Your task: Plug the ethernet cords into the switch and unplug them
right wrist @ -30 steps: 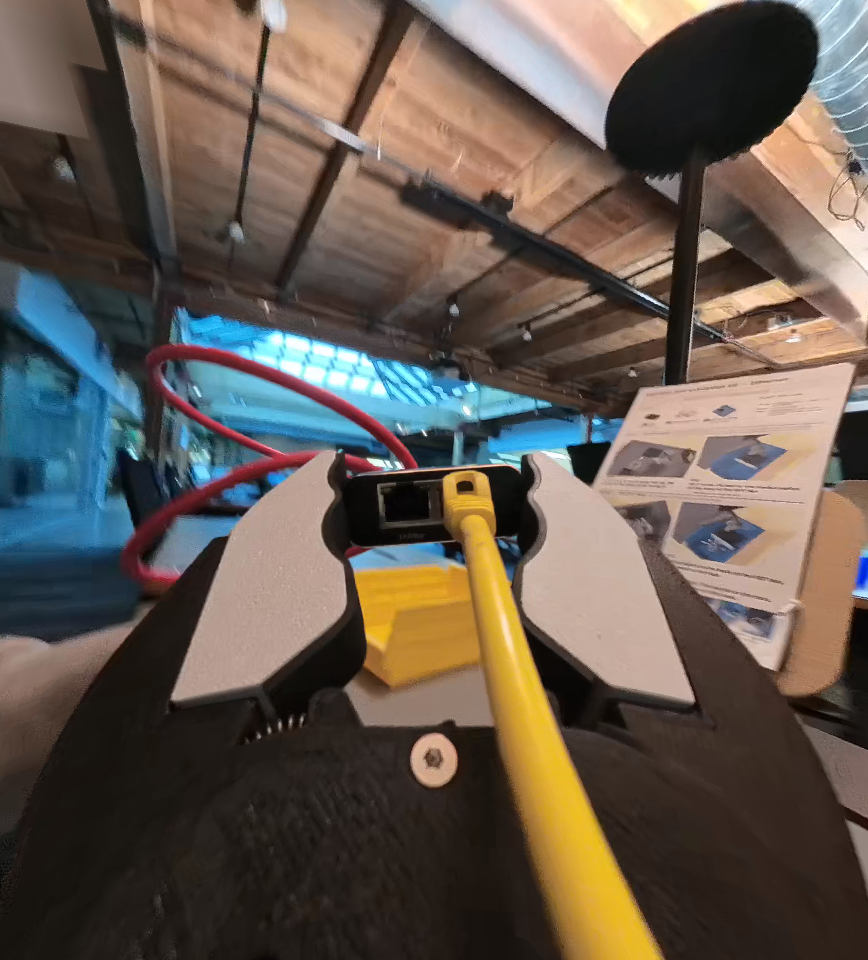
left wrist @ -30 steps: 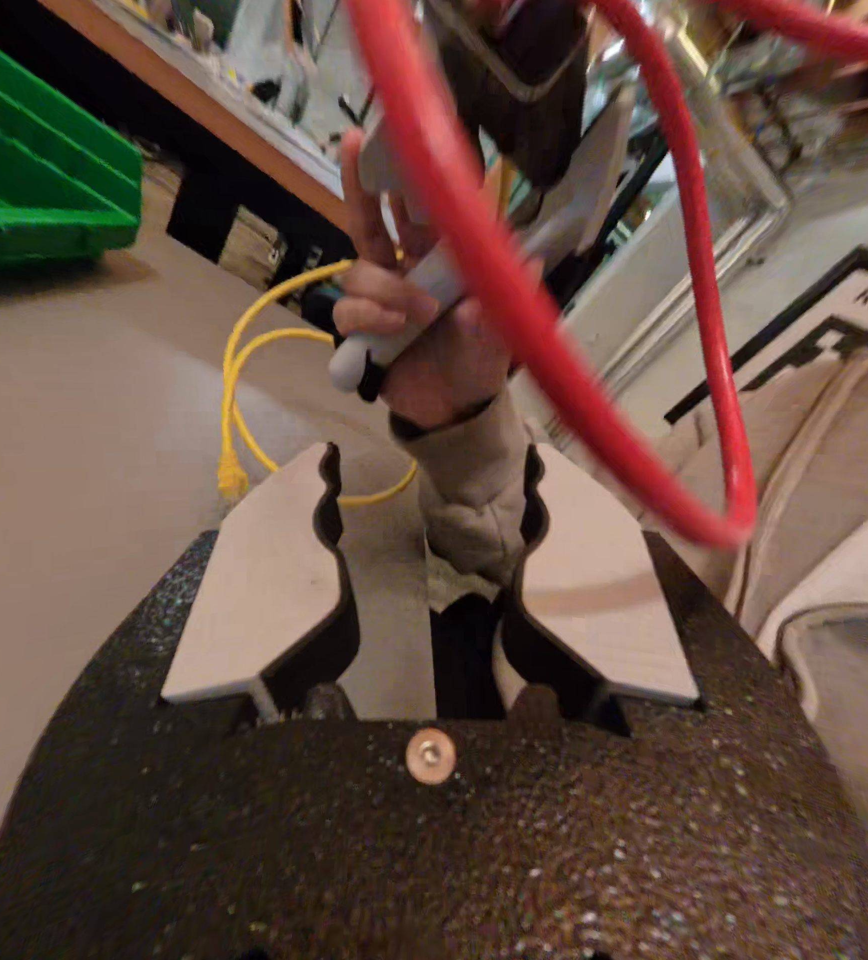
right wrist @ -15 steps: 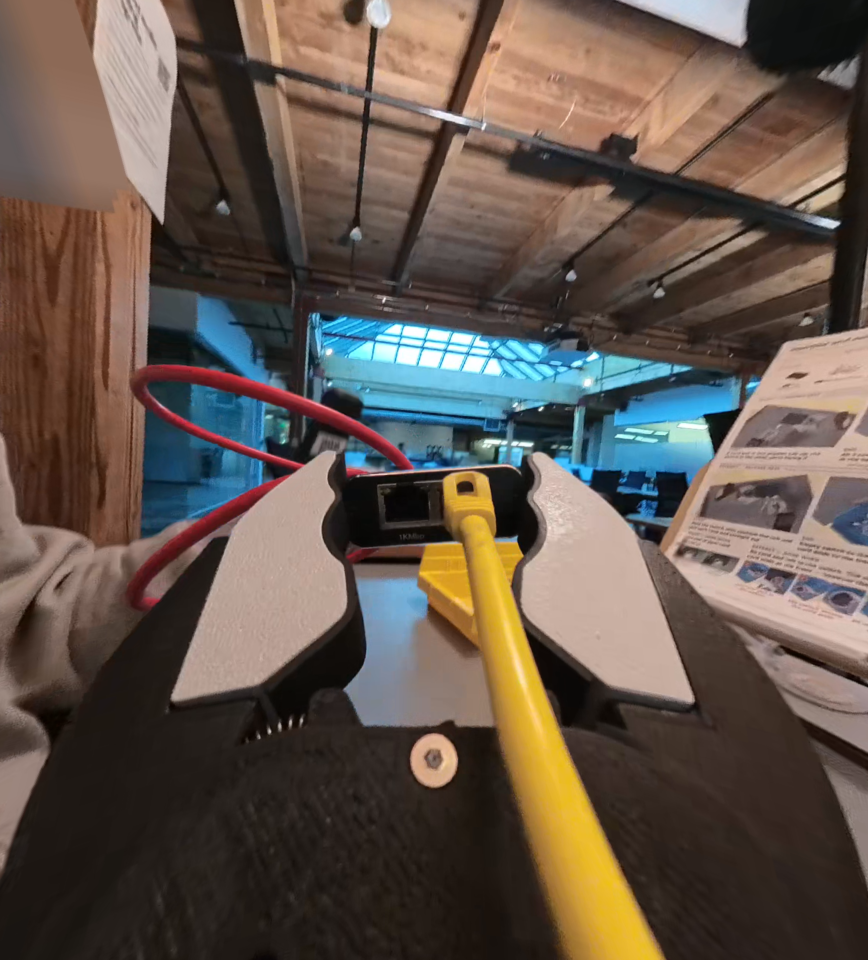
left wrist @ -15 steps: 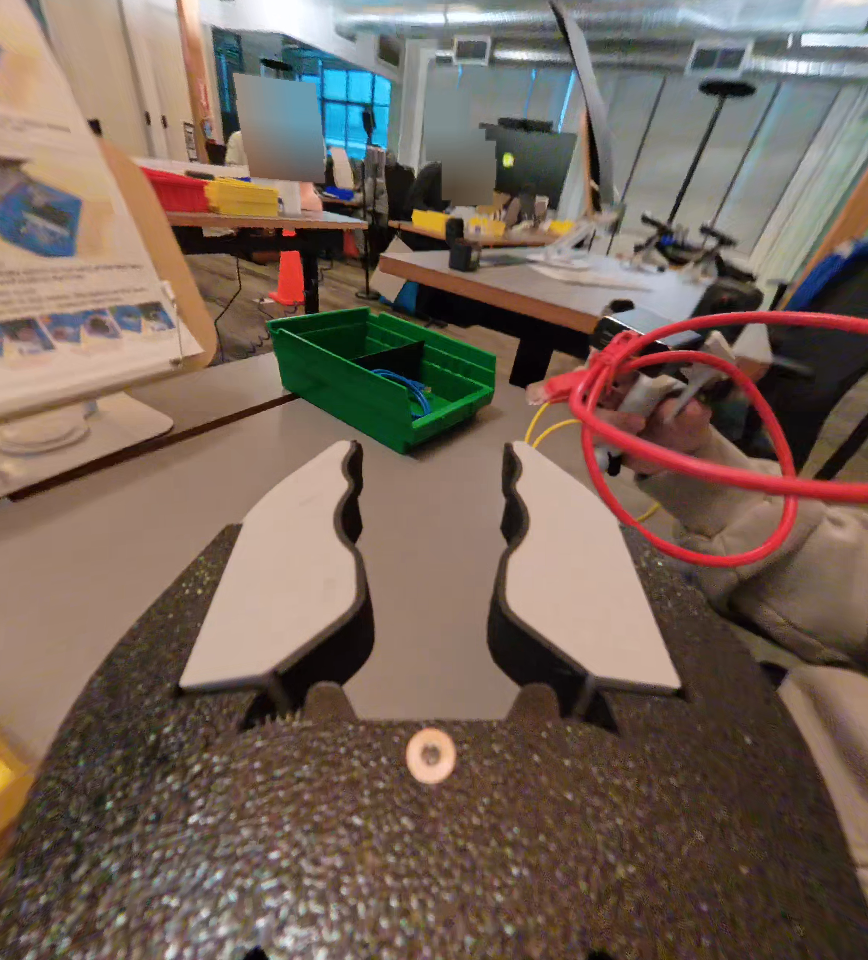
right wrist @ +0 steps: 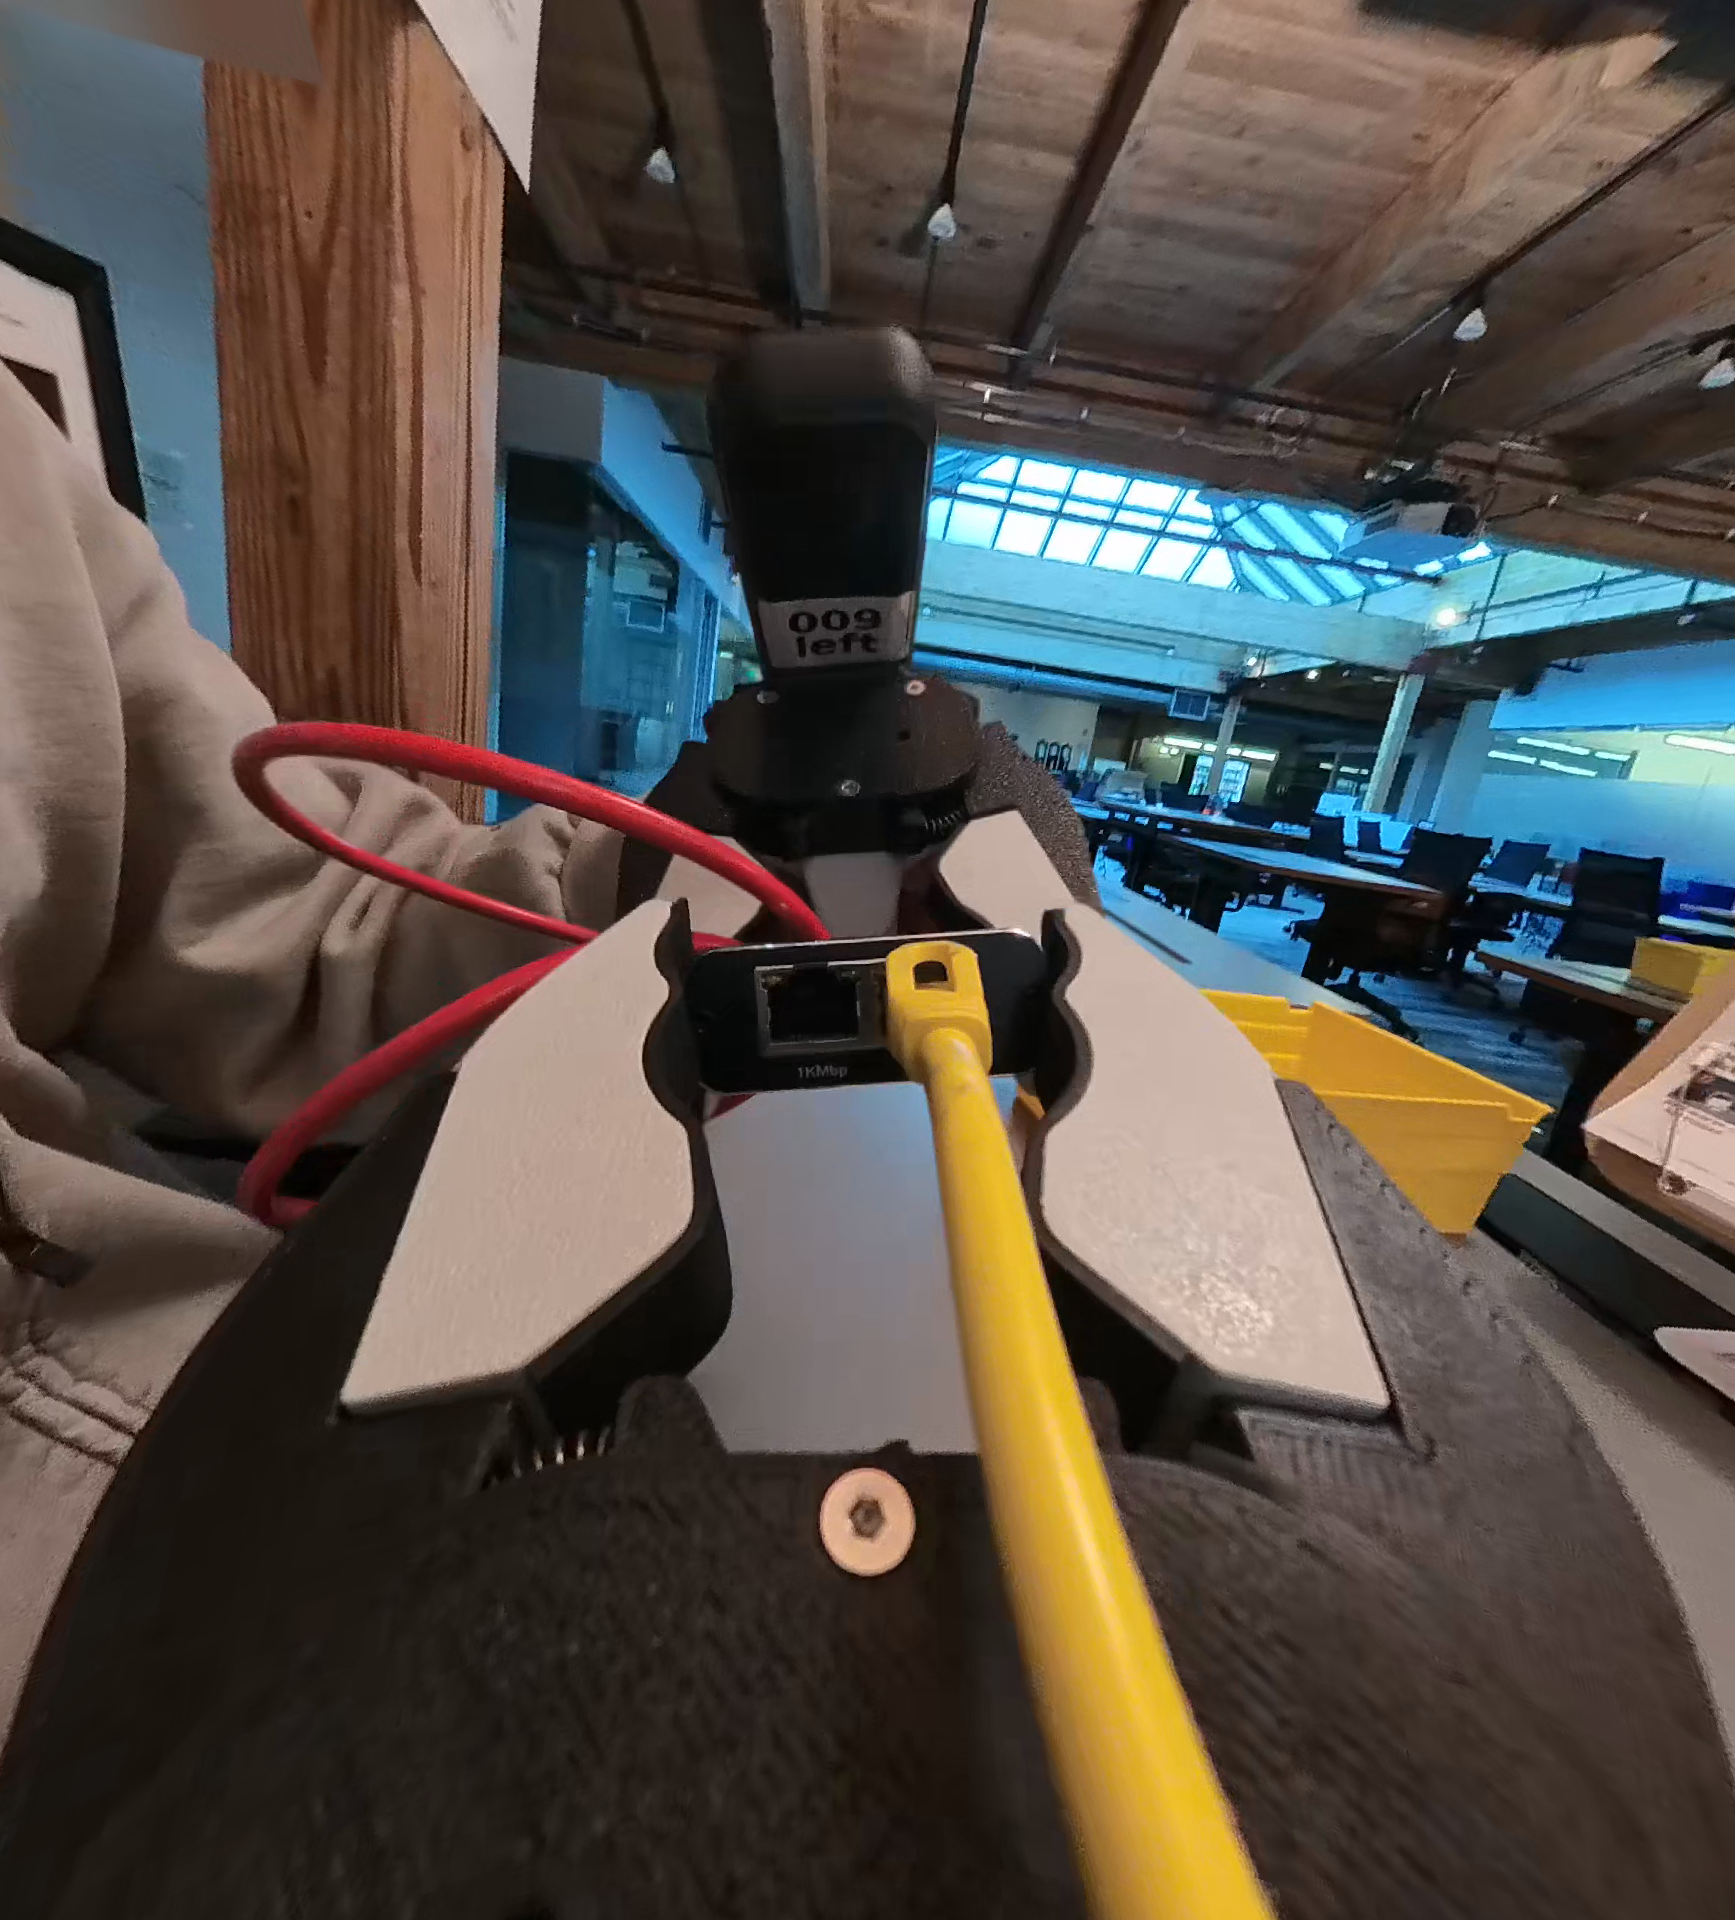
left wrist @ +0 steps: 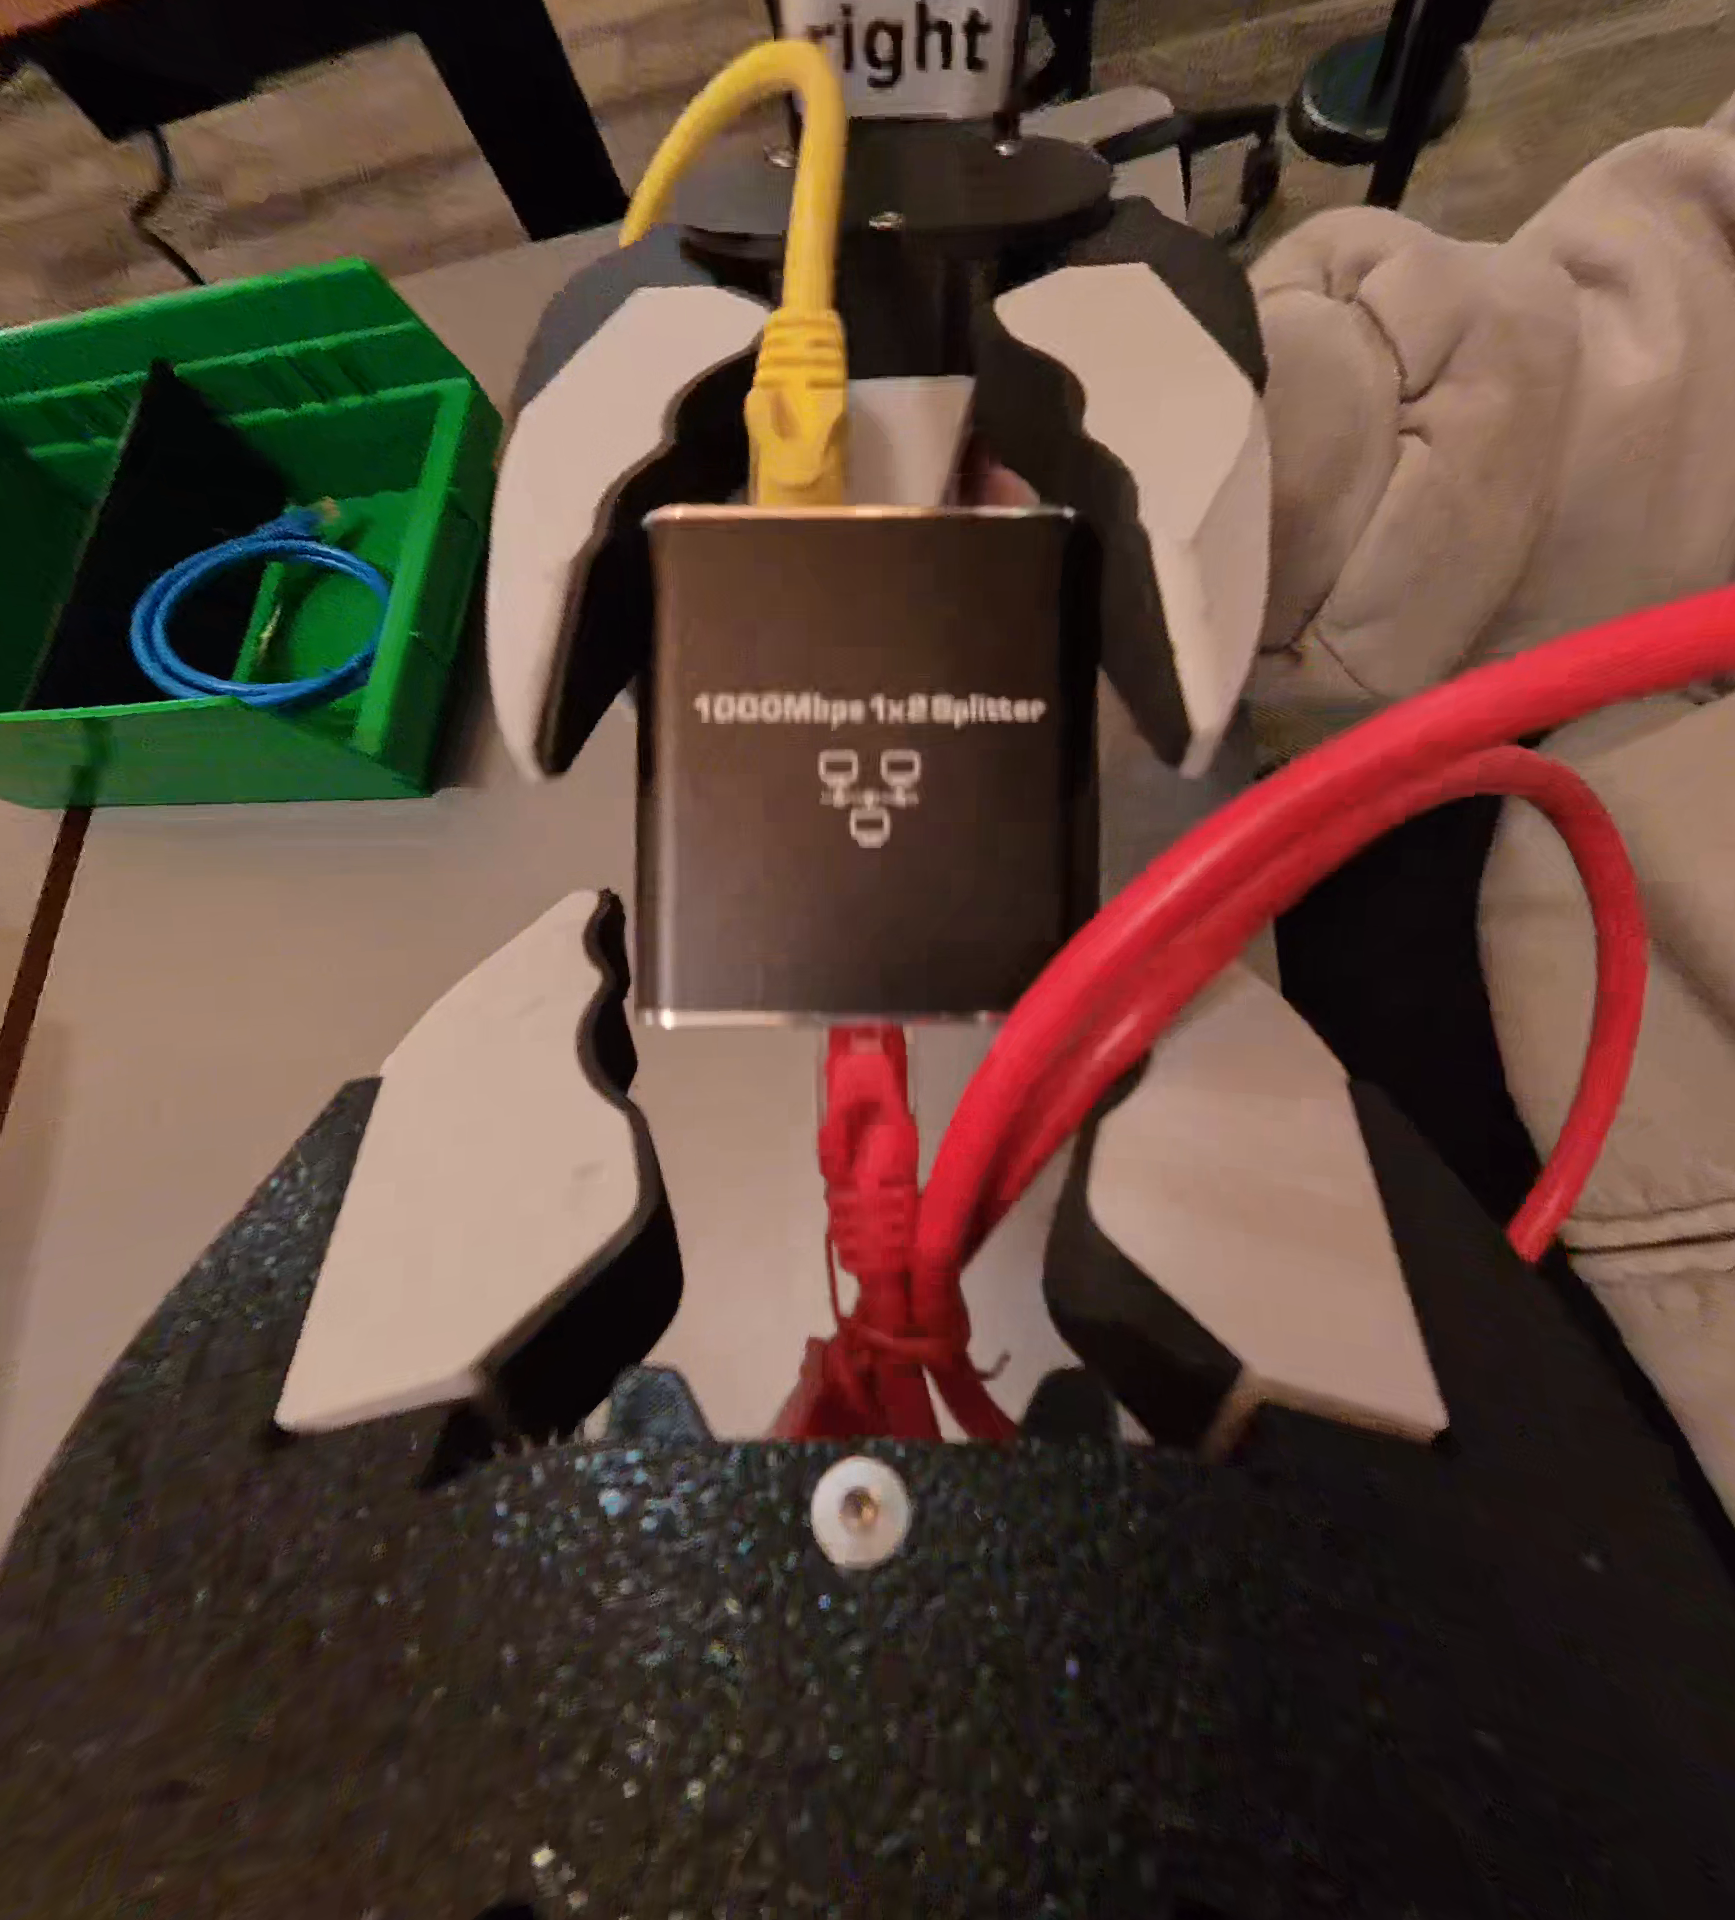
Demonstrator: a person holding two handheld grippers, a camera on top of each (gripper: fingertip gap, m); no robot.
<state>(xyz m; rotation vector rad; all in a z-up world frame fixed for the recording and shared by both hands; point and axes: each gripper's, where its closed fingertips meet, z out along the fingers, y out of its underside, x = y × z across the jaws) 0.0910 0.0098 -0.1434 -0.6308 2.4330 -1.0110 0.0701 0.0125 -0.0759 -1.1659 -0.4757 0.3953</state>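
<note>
The black switch (left wrist: pixel 863 644) is clamped by my right gripper (right wrist: pixel 861 966), whose fingers (left wrist: pixel 551 540) grip its far end in the left wrist view. A yellow ethernet cord (right wrist: pixel 998 1247) is plugged into the right port; the left port (right wrist: pixel 809 1003) is empty. A red cord's plug (left wrist: pixel 868 1122) sits in the switch's near side, its red cable (left wrist: pixel 1258 883) looping to the right. My left gripper (left wrist: pixel 873 966) is open wide, its fingertips beside the switch's near corners and the red plug between the fingers. The right fingertip is hidden by the red cable.
A green bin (left wrist: pixel 406 582) with a coiled blue cable (left wrist: pixel 260 623) stands on the grey table at the left. A yellow bin (right wrist: pixel 1362 1091) and printed sheets (right wrist: pixel 1725 1091) are at the right. A person's beige sleeve (left wrist: pixel 1465 468) is close by. A wooden post (right wrist: pixel 354 364) rises behind. Spacing between my two grippers at the tips: around 6 centimeters.
The left wrist view swung from looking across the table to facing the switch up close. Its jaws are wider and the red plug is now at the switch. The right gripper kept hold of the switch.
</note>
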